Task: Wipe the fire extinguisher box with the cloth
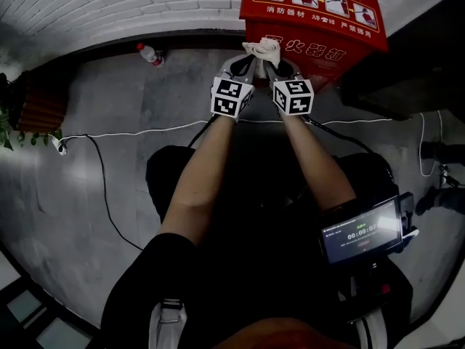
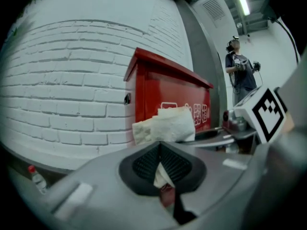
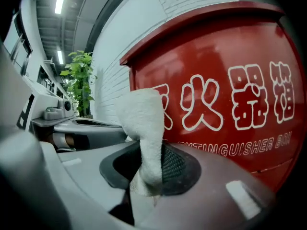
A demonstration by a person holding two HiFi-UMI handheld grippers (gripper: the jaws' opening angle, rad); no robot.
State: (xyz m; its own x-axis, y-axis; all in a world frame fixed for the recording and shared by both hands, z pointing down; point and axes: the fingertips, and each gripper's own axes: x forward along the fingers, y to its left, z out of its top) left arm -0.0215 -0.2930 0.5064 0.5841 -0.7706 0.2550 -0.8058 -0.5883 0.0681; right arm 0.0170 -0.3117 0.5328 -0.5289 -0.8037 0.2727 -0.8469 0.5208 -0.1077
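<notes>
The red fire extinguisher box (image 1: 312, 13) stands on the floor against the white brick wall, its front carrying white characters (image 3: 225, 99). A white cloth (image 1: 262, 49) is bunched between both grippers just in front of the box's upper front edge. My left gripper (image 1: 245, 65) is shut on one end of the cloth (image 2: 165, 126). My right gripper (image 1: 275, 67) is shut on the other end, the cloth (image 3: 144, 133) rising out of its jaws close to the red front. The two grippers sit side by side, nearly touching.
A plastic bottle (image 1: 150, 53) lies by the wall to the left. A white cable (image 1: 131, 131) runs across the grey floor. A potted plant (image 1: 9, 118) is at far left. A person (image 2: 240, 71) stands in the distance. A timer screen (image 1: 361, 231) sits at lower right.
</notes>
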